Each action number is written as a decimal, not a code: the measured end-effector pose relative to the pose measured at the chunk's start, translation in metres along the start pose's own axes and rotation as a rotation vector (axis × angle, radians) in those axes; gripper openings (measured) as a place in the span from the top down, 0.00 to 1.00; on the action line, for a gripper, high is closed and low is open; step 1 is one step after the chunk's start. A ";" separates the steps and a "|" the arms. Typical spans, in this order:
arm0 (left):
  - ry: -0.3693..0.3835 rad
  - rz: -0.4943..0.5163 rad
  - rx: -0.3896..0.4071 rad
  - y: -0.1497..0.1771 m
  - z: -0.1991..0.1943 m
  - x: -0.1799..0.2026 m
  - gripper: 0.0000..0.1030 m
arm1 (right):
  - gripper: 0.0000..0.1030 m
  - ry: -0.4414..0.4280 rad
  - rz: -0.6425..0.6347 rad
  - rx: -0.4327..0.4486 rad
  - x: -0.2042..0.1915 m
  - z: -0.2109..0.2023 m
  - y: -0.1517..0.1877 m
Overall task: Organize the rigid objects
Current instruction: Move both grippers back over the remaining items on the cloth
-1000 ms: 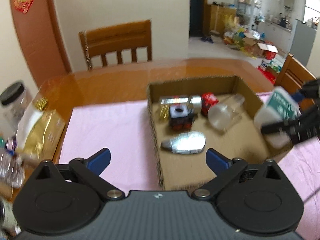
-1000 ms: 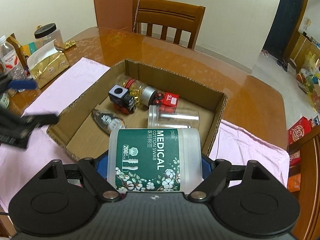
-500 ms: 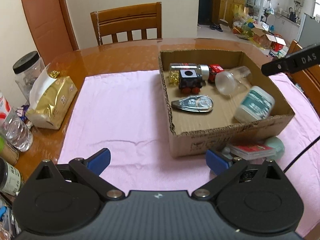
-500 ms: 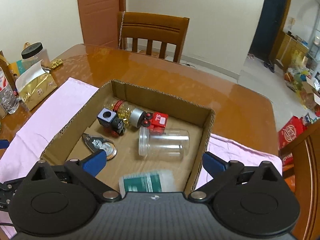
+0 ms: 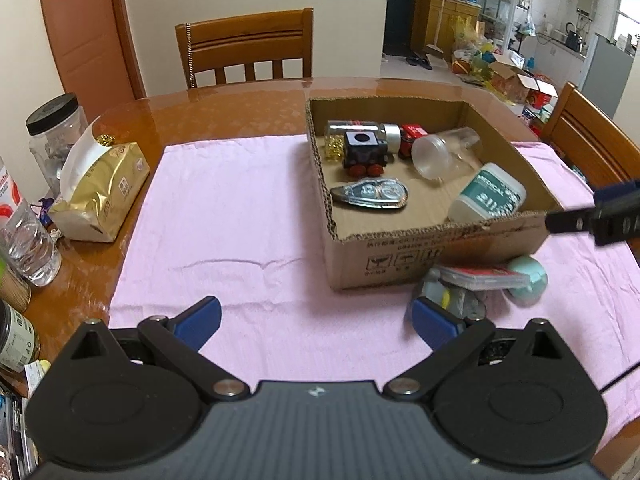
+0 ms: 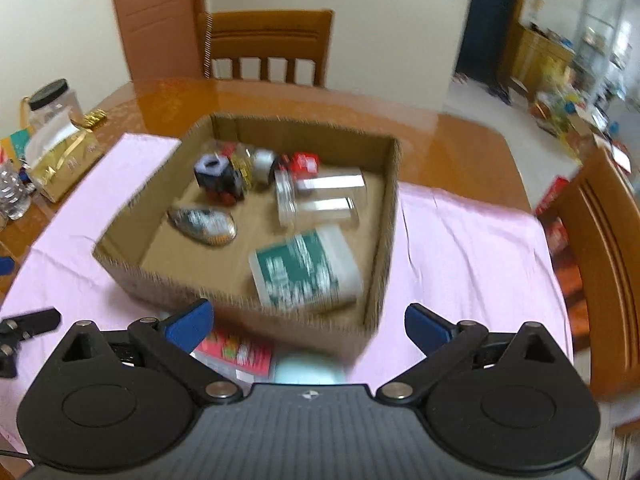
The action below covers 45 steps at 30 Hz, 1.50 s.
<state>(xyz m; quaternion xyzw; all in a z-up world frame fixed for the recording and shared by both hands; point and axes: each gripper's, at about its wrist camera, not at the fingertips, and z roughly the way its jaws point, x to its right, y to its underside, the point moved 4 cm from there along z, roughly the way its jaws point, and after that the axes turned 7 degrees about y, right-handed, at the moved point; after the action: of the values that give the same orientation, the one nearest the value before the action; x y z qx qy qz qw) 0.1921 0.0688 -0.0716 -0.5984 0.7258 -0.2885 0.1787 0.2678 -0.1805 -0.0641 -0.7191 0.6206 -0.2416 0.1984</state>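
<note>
The cardboard box (image 5: 436, 236) sits on the pink cloth (image 5: 224, 216) over the wooden table (image 5: 224, 104). Inside it, the cotton swab tub (image 5: 486, 198) lies on its side in the near right corner, just beside the clear jar (image 5: 444, 152) — also tipped over. Further back are the black toy train (image 5: 363, 151), a red toy car (image 5: 412, 136) and a silver tape dispenser (image 5: 370, 196).

The right gripper (image 6: 308, 322) hangs over the box's near wall, its blue fingers (image 6: 192, 320) spread wide, having just opened with nothing between them. The left gripper (image 5: 316, 318) hovers above the cloth — fingers equally wide, empty.

Outside the box's near wall lie a red card pack (image 5: 480, 276) and a mint-green ball (image 5: 528, 278).
</note>
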 end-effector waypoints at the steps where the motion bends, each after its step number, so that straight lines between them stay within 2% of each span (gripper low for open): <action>1: 0.004 0.002 -0.002 0.002 0.000 0.001 0.02 | 0.00 0.015 0.014 -0.010 0.001 0.001 0.009; 8: -0.009 -0.003 -0.030 0.018 0.005 0.013 0.02 | 0.00 0.057 0.055 -0.095 0.006 0.026 0.063; 13: -0.066 -0.068 -0.065 0.025 0.013 0.021 0.02 | 0.00 0.014 0.015 -0.129 0.003 0.058 0.079; 20: -0.124 -0.105 -0.100 0.033 0.024 0.037 0.02 | 0.00 -0.008 -0.050 -0.039 -0.003 0.083 0.081; 23: -0.116 -0.105 -0.113 0.034 0.030 0.045 0.02 | 0.00 -0.002 -0.070 -0.010 0.005 0.084 0.080; 27: -0.111 -0.068 -0.125 0.033 0.039 0.059 0.02 | 0.00 -0.034 -0.065 -0.033 0.028 0.082 0.085; 33: -0.041 0.008 -0.152 0.038 0.052 0.083 0.02 | 0.00 -0.035 -0.056 -0.052 0.053 0.080 0.095; 42: -0.008 0.107 -0.227 0.060 0.071 0.094 0.02 | 0.00 -0.030 -0.048 -0.034 0.056 0.078 0.101; 45: -0.002 0.099 -0.237 0.067 0.069 0.087 0.02 | 0.00 -0.029 -0.044 -0.028 0.056 0.078 0.101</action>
<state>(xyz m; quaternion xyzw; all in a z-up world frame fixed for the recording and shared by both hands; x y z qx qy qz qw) 0.1638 -0.0225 -0.1595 -0.5790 0.7832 -0.1910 0.1214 0.2401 -0.2517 -0.1805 -0.7388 0.6049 -0.2268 0.1919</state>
